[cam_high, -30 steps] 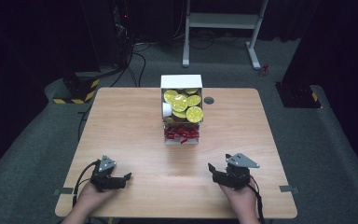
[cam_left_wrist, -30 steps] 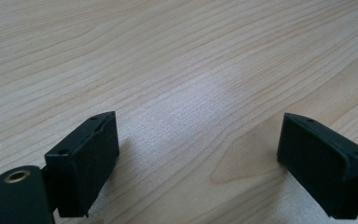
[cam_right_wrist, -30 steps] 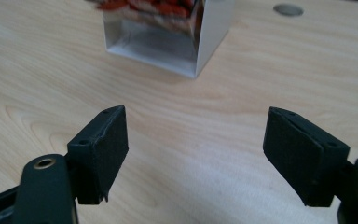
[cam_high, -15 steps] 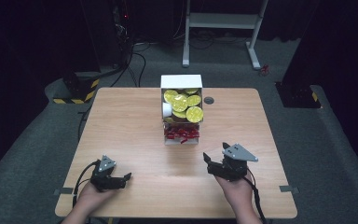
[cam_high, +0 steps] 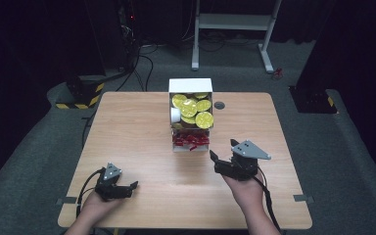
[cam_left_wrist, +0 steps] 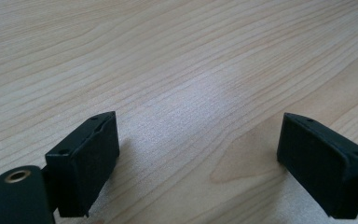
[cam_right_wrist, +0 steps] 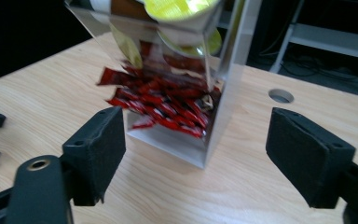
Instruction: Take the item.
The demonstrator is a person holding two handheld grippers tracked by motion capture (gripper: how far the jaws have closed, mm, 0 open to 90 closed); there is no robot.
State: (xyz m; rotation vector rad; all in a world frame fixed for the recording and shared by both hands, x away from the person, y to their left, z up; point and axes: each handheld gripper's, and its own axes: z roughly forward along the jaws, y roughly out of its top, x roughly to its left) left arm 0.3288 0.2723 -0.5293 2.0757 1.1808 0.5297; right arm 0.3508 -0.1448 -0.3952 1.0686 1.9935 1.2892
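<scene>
Step in hand, as judged: approach. The right gripper (cam_high: 221, 157) is off the table (cam_high: 127, 132), just in front of the clear dispenser box (cam_high: 191, 122), and points at its lower tray. Its jaws stand apart, have just been closing slightly, and hold nothing. In the right gripper view the red sachets (cam_right_wrist: 165, 105) lie heaped in the box's open bottom, between the two pads and beyond them. Yellow-lidded cups (cam_high: 196, 110) fill the upper part of the box.

The left gripper (cam_high: 127, 188) rests on the table, well in front of the box and to its left, jaws wide apart and empty, bare wood between them.

Next move, as judged: advance the right gripper to the box's mouth, jaws around one sachet's protruding edge, then close. Sachets overlap, so picking one only needs care.
</scene>
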